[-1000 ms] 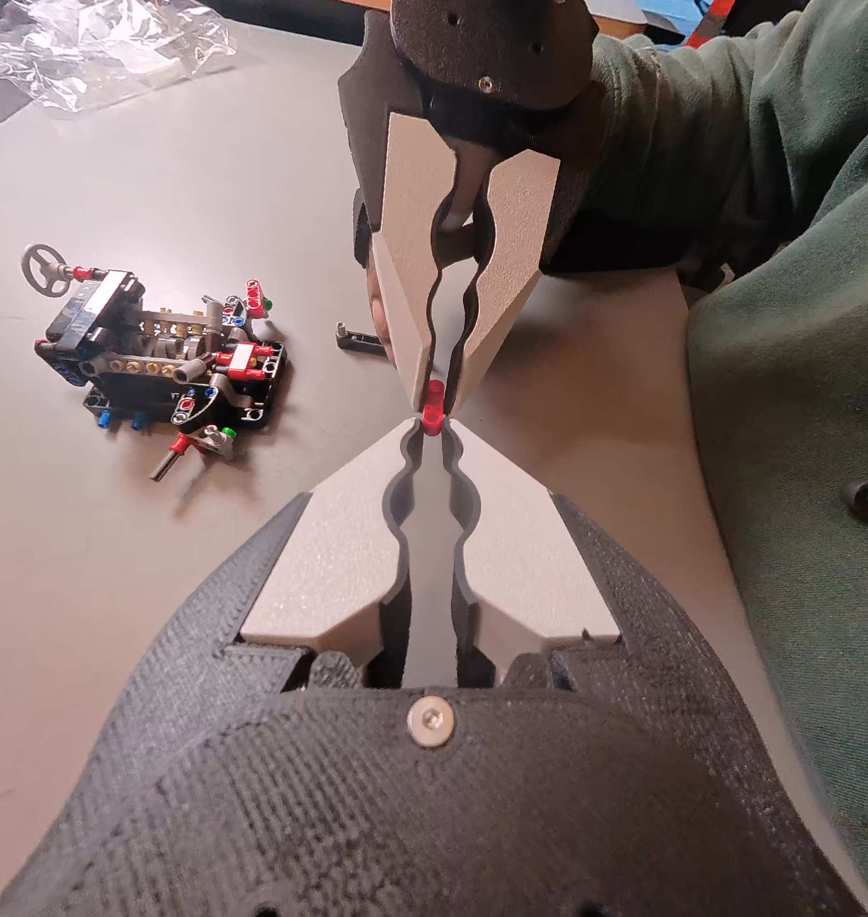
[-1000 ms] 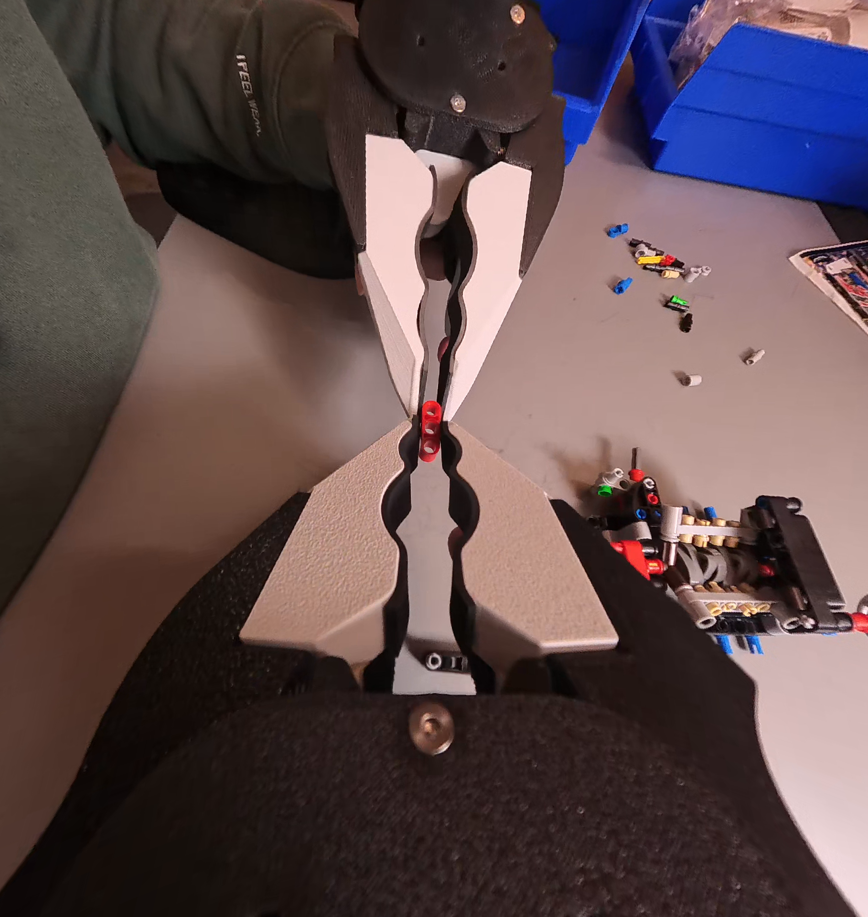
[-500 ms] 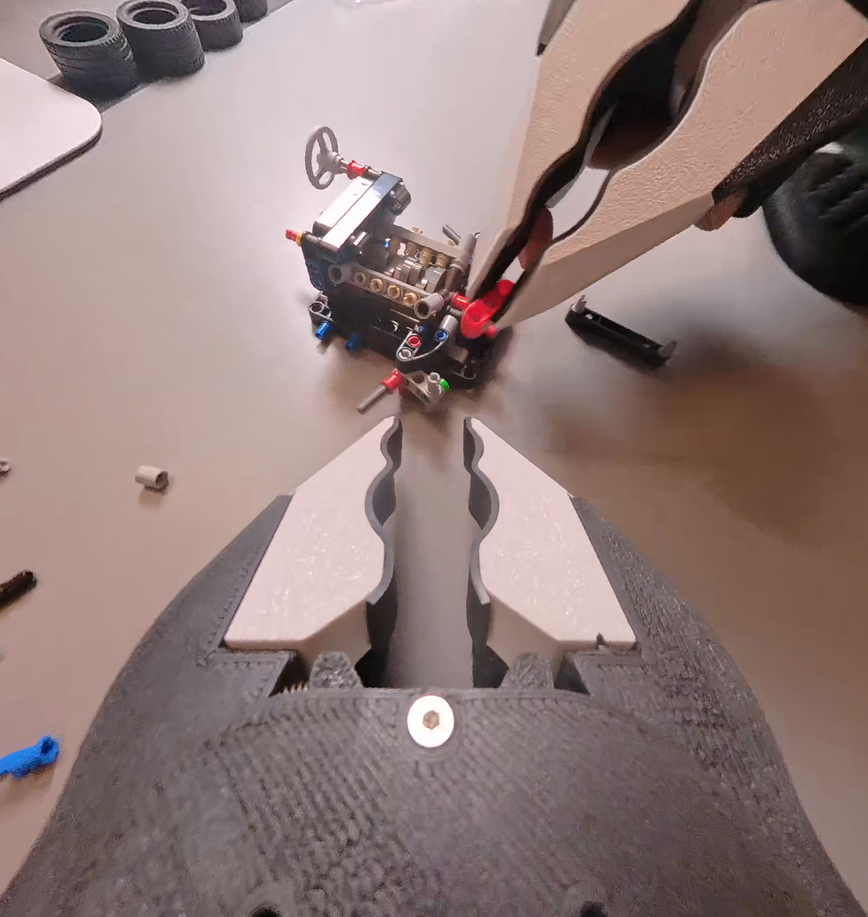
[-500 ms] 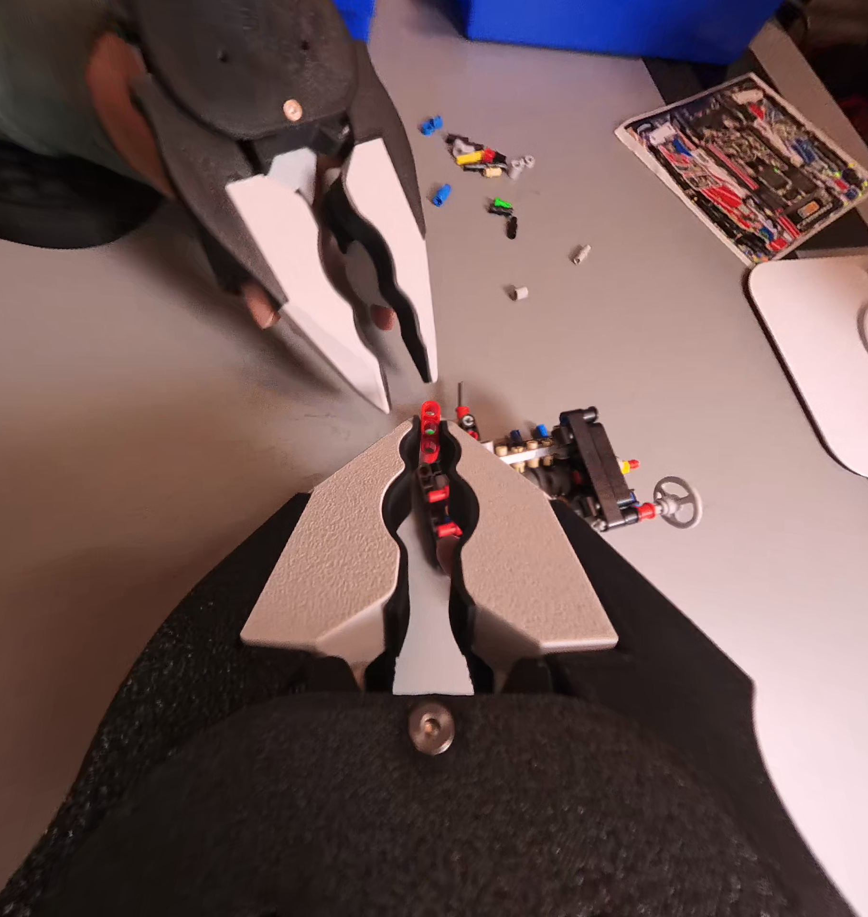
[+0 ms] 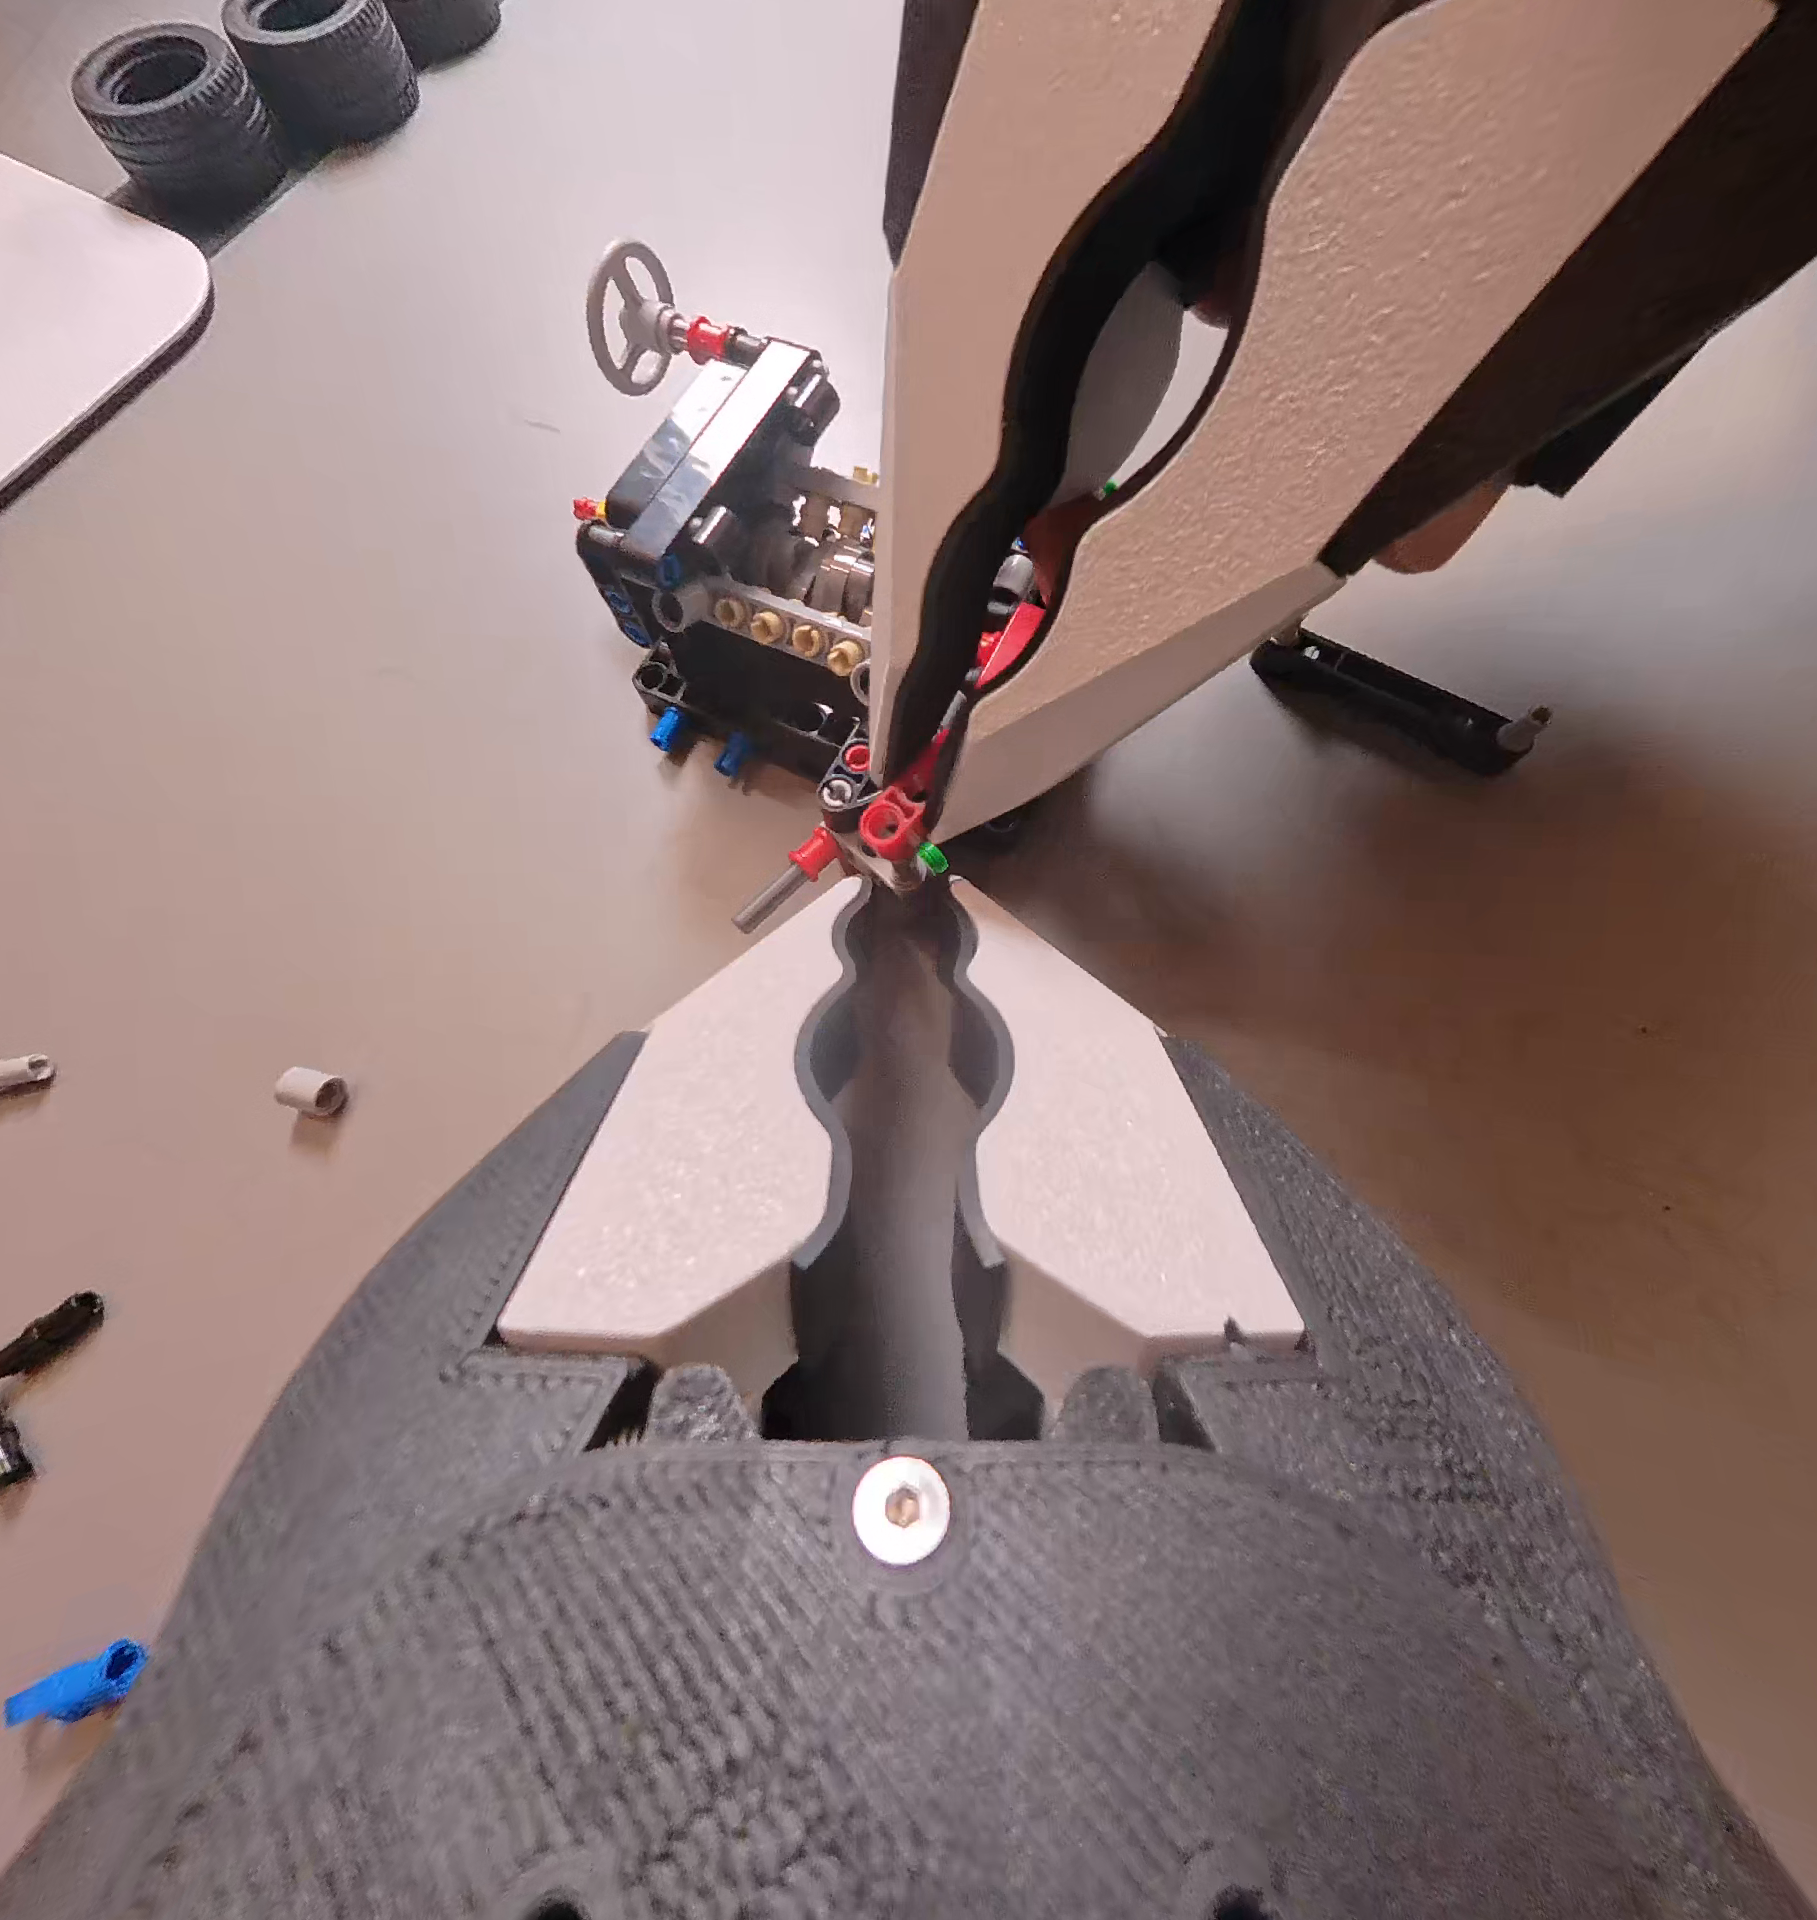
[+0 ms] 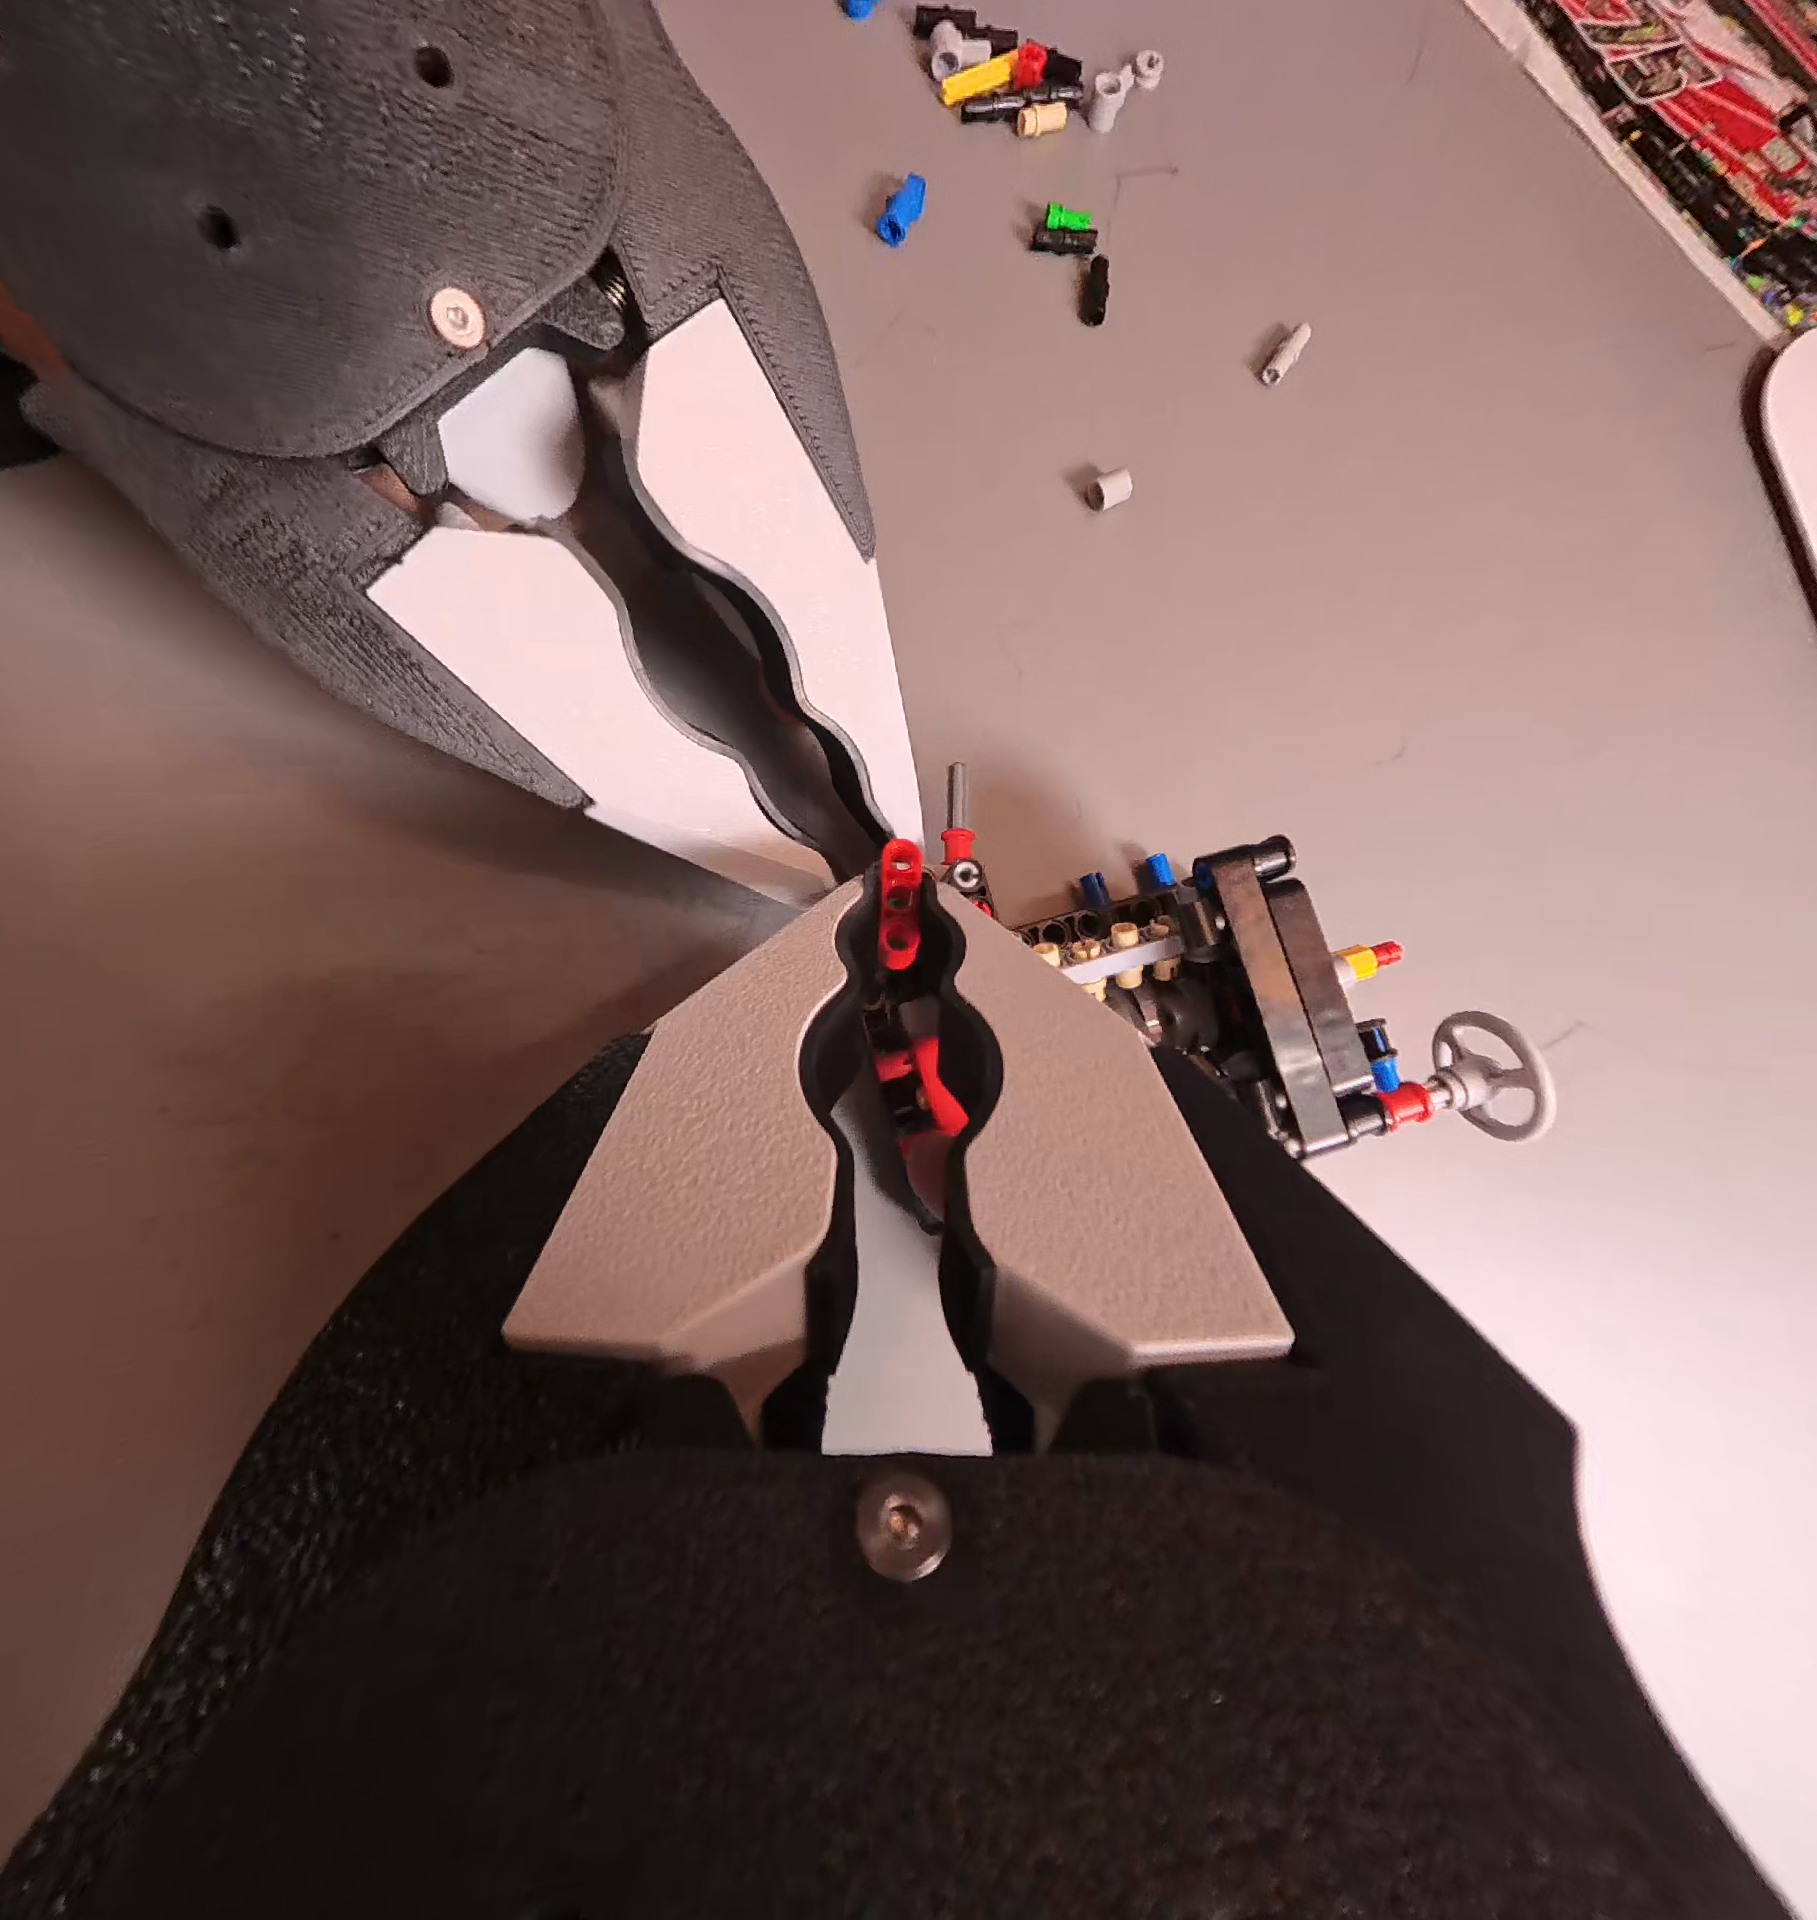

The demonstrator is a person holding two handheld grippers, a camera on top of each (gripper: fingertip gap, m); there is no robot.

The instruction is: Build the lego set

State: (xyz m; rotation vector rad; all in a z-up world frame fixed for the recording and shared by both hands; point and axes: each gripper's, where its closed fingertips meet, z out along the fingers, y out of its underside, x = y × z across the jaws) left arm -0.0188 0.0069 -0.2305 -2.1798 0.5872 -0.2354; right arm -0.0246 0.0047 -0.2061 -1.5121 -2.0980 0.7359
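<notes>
grey table (image 5: 260, 727), pale rounded board (image 5: 42, 312) at its edge

Each wrist view looks forward and down along its own gripper, close above the desk (image 5: 260, 727). They face each other. Both share the lego model (image 5: 738, 561) at frame centre.

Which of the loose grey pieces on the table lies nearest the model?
The short grey sleeve lies nearest the model; the longer grey pin lies farther off, toward the manual.

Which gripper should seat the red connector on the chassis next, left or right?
Right. The right gripper already pinches the red connector at the chassis corner; the left gripper only steadies there.
</notes>
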